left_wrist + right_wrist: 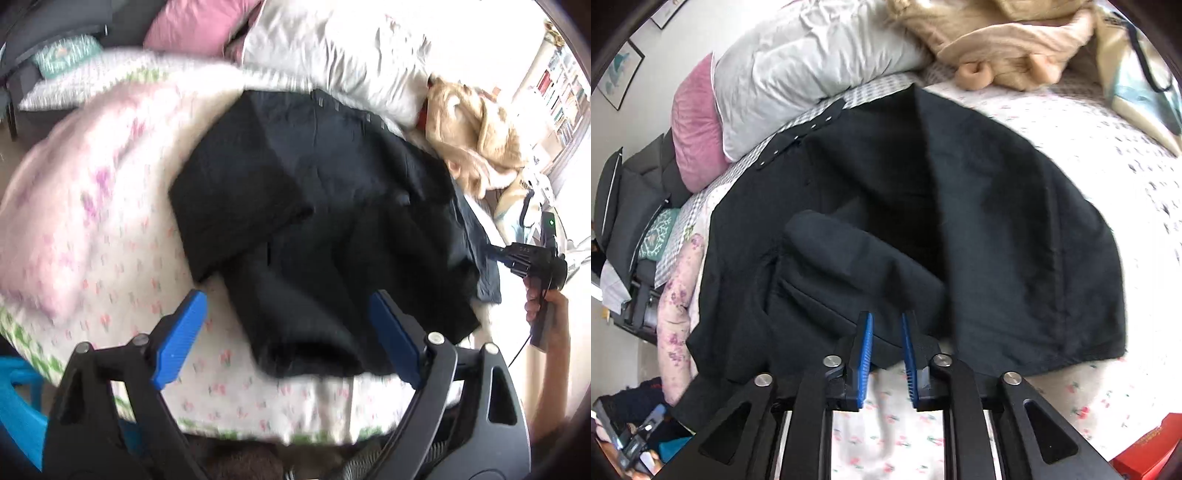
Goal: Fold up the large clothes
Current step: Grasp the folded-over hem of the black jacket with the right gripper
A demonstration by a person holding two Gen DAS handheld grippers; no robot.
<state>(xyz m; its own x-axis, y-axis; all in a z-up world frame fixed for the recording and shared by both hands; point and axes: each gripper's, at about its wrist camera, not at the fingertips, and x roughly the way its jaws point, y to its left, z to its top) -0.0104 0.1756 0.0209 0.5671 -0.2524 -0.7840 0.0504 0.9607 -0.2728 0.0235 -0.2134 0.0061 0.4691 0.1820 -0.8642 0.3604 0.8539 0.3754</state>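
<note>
Matt black cloth garment (997,229) lies on a soft, probably cotton, floral bedspread (1108,177).

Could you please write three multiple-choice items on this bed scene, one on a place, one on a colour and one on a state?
1. Where does the black garment lie?
A. on the floral bedspread
B. in a drawer
C. on a hanger

2. What colour is the cushion beside the white pillow?
A. yellow
B. pink
C. orange

3. How stands the left gripper?
A. shut on the pillow
B. shut on a book
C. open, holding nothing

Answers:
1 A, the garment is spread over the bedspread.
2 B, it shows pink.
3 C, its blue pads stand far apart with the garment's edge loose between them.
</note>
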